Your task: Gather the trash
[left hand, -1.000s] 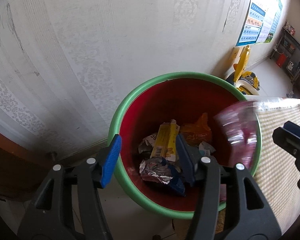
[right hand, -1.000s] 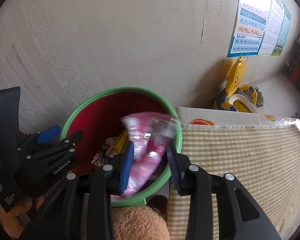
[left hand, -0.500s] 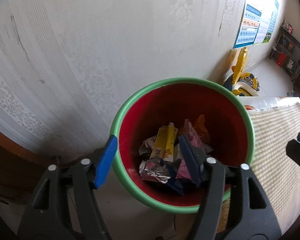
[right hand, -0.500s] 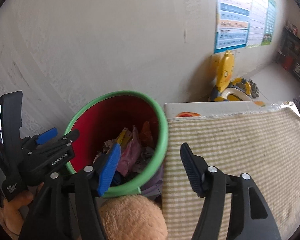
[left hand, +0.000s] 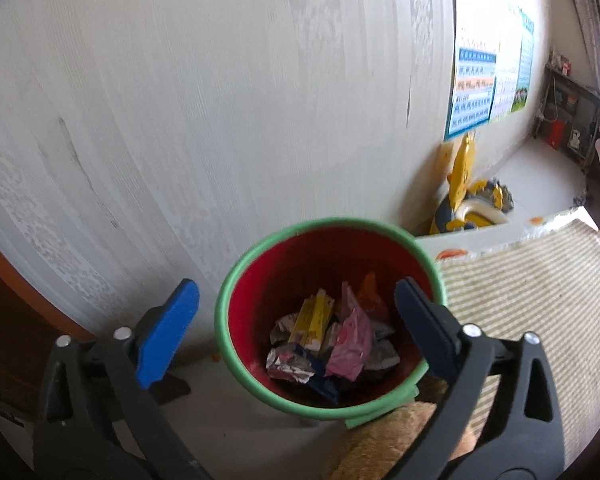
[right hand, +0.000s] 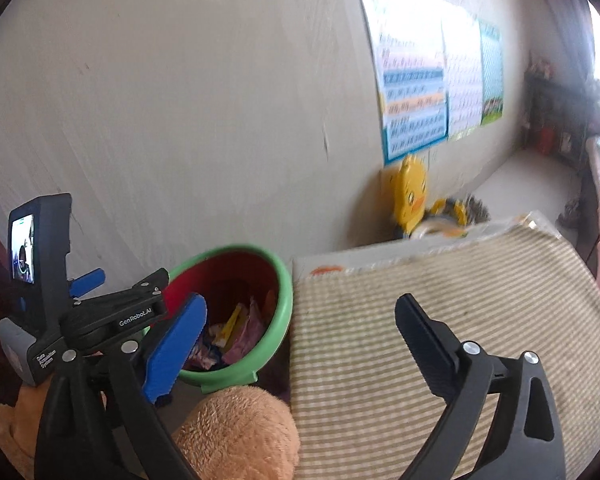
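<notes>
Pink wrapper (left hand: 350, 344) lies inside red bin (left hand: 380, 228) among other trash, below and between the spread, empty left gripper (left hand: 296, 320) fingers; right gripper (right hand: 300, 336) likewise spread, empty.

Red bin with green rim (left hand: 225, 322), round, upright on the floor, close to the wall and just beside the left edge of the striped mat. Inside, at the bottom: pink wrapper (left hand: 350, 342) crumpled on top, yellow packet (left hand: 311, 320) tilted beside it, silver foil wrapper (left hand: 288, 362), orange wrapper (left hand: 367, 290) against the far wall.
</notes>
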`<state>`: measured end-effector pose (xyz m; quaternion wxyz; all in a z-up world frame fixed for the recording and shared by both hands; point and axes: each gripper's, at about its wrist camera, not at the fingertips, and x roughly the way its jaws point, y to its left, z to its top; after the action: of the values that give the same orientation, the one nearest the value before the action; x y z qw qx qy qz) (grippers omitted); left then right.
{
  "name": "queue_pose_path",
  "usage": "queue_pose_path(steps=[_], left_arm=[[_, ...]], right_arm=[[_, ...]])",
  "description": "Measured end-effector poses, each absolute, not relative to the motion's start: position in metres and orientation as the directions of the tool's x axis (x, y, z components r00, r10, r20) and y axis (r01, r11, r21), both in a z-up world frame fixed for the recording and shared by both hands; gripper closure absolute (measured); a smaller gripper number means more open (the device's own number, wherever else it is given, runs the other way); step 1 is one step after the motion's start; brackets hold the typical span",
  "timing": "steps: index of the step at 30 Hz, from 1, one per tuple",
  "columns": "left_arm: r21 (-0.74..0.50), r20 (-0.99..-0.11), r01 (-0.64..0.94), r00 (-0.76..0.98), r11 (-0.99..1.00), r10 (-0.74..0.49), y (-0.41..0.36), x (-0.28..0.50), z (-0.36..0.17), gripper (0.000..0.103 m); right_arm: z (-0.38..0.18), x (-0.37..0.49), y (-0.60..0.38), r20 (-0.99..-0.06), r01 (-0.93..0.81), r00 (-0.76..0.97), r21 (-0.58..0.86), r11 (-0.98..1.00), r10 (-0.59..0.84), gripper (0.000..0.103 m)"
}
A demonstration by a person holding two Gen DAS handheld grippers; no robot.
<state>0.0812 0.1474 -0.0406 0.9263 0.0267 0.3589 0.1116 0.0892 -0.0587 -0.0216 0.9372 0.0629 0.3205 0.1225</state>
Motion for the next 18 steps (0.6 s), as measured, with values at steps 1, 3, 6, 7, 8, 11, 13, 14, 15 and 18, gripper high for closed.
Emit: queue_pose_path(steps=[1, 3, 6, 7, 8, 11, 13, 14, 15, 18], left_arm=[[0.129, -0.639, -0.197, 0.733, 0.972, 0.234, 0.144, 0.077, -0.034, 0.005], [0.132, -0.587, -0.226, 0.766, 0.965, 0.26, 0.136, 0.067, -0.02, 0.005], [0.121, -0.518, -0.243, 0.811, 0.963, 0.27, 0.124, 0.052, 0.002, 0.005], [0.109, -0.489, -0.243, 0.831, 0.964, 0.265, 0.12, 0.046, 0.01, 0.005], [0.097, -0.454, -0.245, 0.852, 0.965, 0.262, 0.115, 0.039, 0.018, 0.005], [0.086, -0.386, -0.237, 0.887, 0.968, 0.252, 0.102, 0.023, 0.038, 0.005], [0.08, -0.385, -0.223, 0.892, 0.972, 0.236, 0.094, 0.018, 0.045, 0.005], [0.077, -0.393, -0.218, 0.89, 0.973, 0.231, 0.089, 0.017, 0.049, 0.005], [0.07, -0.399, -0.207, 0.891, 0.976, 0.218, 0.085, 0.015, 0.051, 0.005], [0.065, -0.4, -0.196, 0.893, 0.978, 0.206, 0.075, 0.008, 0.056, 0.005]], right_arm=[[-0.015, 0.082, -0.064, -0.555, -0.181, 0.791, 0.19, 0.965, 0.258, 0.007], [-0.006, 0.069, -0.074, -0.507, -0.158, 0.83, 0.185, 0.97, 0.232, 0.007], [0.007, 0.051, -0.091, -0.421, -0.116, 0.887, 0.192, 0.975, 0.188, 0.007], [0.012, 0.042, -0.098, -0.376, -0.098, 0.911, 0.197, 0.975, 0.168, 0.007], [0.016, 0.037, -0.102, -0.353, -0.088, 0.923, 0.198, 0.976, 0.155, 0.007], [0.027, 0.023, -0.116, -0.296, -0.055, 0.949, 0.197, 0.979, 0.113, 0.007], [0.033, 0.017, -0.125, -0.292, -0.035, 0.951, 0.208, 0.977, 0.097, 0.007], [0.035, 0.015, -0.13, -0.293, -0.029, 0.951, 0.22, 0.975, 0.095, 0.007], [0.036, 0.013, -0.135, -0.296, -0.028, 0.95, 0.23, 0.973, 0.097, 0.007], [0.042, 0.006, -0.146, -0.302, -0.048, 0.945, 0.253, 0.966, 0.126, 0.007]])
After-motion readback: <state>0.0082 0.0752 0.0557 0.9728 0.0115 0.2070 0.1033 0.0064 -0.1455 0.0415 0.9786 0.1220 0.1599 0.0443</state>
